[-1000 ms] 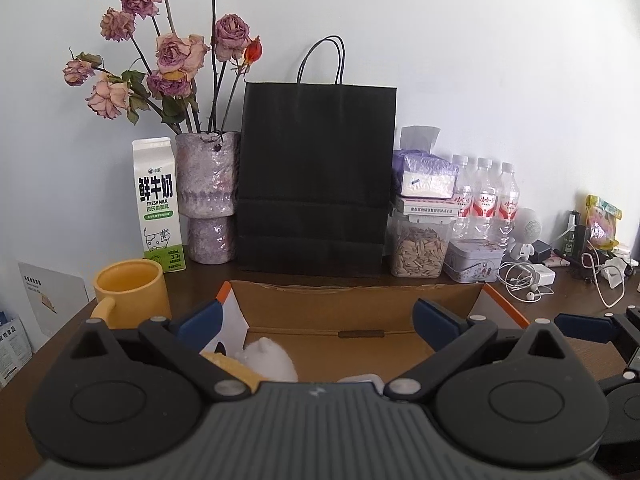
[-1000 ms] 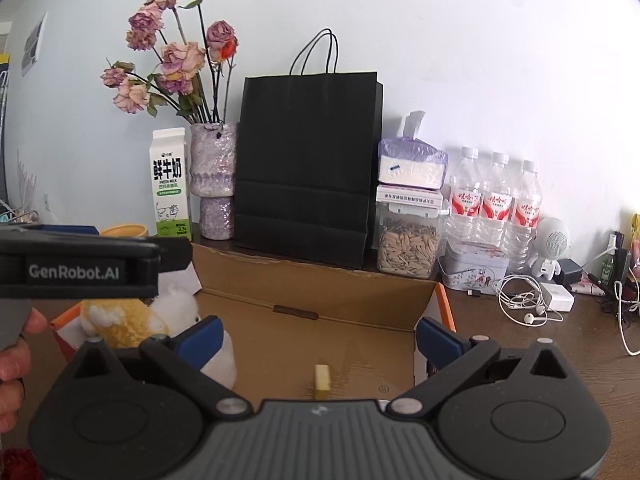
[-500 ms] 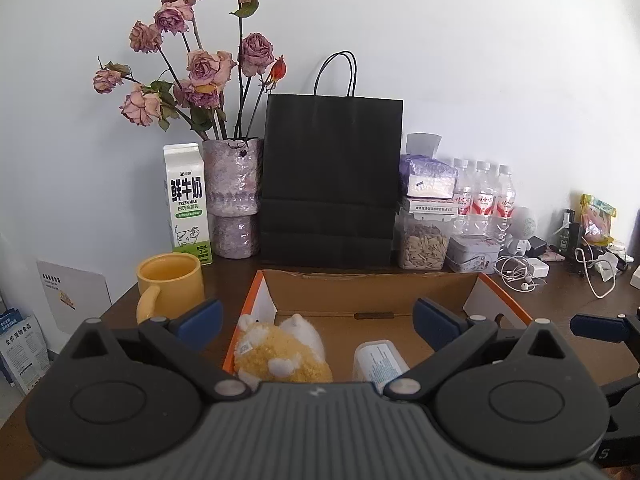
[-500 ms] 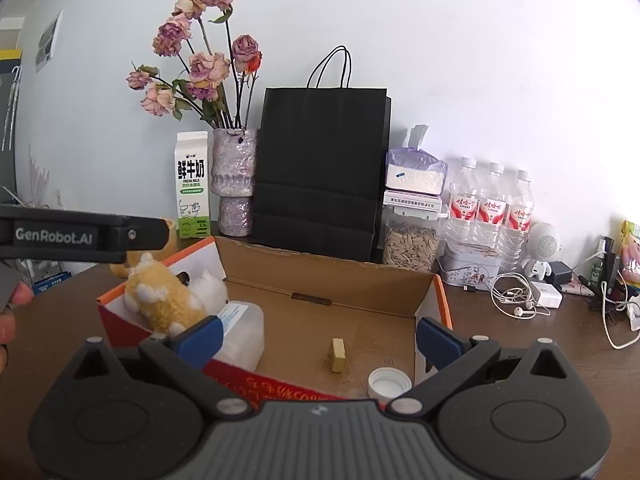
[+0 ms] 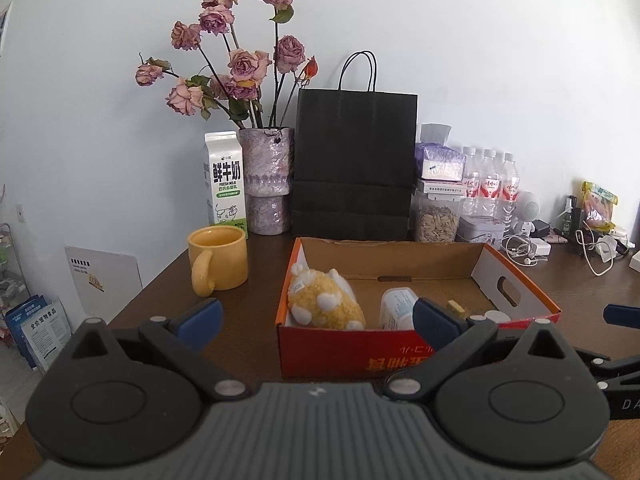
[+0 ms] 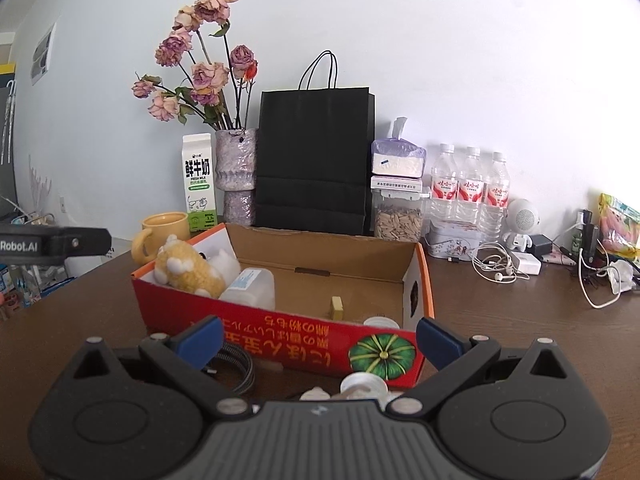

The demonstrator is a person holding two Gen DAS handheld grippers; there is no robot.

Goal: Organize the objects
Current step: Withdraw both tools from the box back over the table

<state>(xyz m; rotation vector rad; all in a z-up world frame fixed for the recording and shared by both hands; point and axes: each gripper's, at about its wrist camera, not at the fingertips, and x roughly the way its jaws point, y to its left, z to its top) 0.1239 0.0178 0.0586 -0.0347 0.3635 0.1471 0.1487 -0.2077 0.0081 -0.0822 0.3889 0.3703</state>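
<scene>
A red and orange cardboard box point(image 5: 344, 350) point(image 6: 280, 344) stands open on the brown table. Inside lie a yellow plush toy point(image 5: 324, 306) point(image 6: 188, 270), a white plastic bottle point(image 5: 396, 308) point(image 6: 252, 286), a small yellow block point(image 5: 456, 307) point(image 6: 337, 306) and a white cap point(image 5: 496, 315) point(image 6: 382, 322). My left gripper point(image 5: 316, 316) is open and empty, in front of the box's left half. My right gripper point(image 6: 318, 336) is open and empty, in front of the box. Small white items point(image 6: 360, 386) and a grey coiled cable point(image 6: 236, 364) lie just below it.
A yellow mug point(image 5: 218, 262) stands left of the box. Behind are a milk carton point(image 5: 225, 184), a vase of dried roses point(image 5: 266, 184), a black paper bag point(image 5: 354, 164), a seed jar point(image 5: 437, 216), water bottles point(image 6: 470, 188), and earphones and chargers point(image 6: 504, 264) at right.
Both grippers have pulled back and up from the box, so the whole box and its contents now show. Both stay open and empty.
</scene>
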